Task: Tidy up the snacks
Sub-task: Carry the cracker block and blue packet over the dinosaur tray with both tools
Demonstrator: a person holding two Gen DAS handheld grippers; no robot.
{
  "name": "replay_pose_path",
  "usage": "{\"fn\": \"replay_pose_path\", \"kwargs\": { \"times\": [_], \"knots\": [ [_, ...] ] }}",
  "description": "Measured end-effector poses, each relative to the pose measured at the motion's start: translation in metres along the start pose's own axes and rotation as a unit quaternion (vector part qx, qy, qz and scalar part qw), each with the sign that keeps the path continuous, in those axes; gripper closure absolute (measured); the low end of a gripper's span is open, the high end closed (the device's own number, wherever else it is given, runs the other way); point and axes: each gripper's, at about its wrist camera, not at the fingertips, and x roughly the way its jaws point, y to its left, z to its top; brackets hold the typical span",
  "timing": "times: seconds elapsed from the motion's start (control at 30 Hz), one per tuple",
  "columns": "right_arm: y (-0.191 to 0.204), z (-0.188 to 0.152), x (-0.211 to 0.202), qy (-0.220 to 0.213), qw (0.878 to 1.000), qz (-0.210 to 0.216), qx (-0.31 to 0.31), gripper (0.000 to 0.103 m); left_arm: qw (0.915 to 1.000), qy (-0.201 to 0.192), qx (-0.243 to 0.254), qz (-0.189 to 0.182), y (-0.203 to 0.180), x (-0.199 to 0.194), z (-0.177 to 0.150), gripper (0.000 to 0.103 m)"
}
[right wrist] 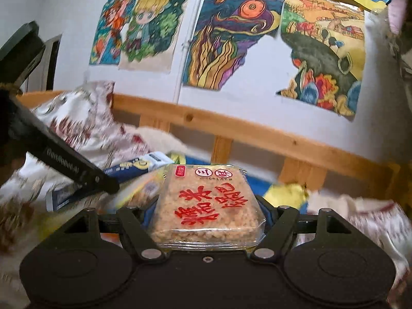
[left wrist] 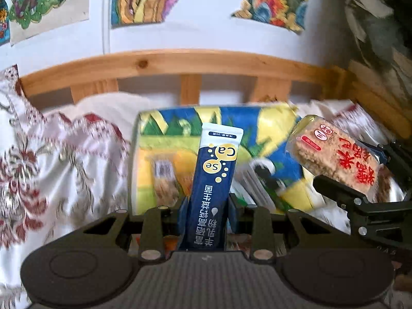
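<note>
Blue sachet (left wrist: pixel 212 180) pinched in left claw (left wrist: pixel 206 213); right claw (right wrist: pixel 208 221) clamps rice cake (right wrist: pixel 206 203).

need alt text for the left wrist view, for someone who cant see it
The left hand-held gripper is shut on an upright dark blue sachet above a colourful picture-printed bag on a floral bedspread. At right, the right hand-held gripper holds a clear-wrapped rice cake; behind are a wooden bed rail and drawings.

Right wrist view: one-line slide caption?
Right gripper clamps a wrapped rice cracker block above the bedding, with the left gripper's blue sachet alongside and drawings behind.
</note>
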Motion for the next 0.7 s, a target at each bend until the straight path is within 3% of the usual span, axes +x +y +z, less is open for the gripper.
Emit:
{"fn": "replay_pose_path", "kwargs": {
  "times": [0.23,0.7],
  "knots": [
    [-0.024,0.008,0.060,-0.011,0.999,-0.023,0.019,0.028,0.9995,-0.027,-0.015,0.001,0.011,0.044,0.029,0.068],
    [-0.071,-0.043,0.114,0.064,0.989,-0.093,0.090,0.028,0.9983,-0.037,-0.036,-0.029,0.014,0.130,0.024,0.068]
  ]
}}
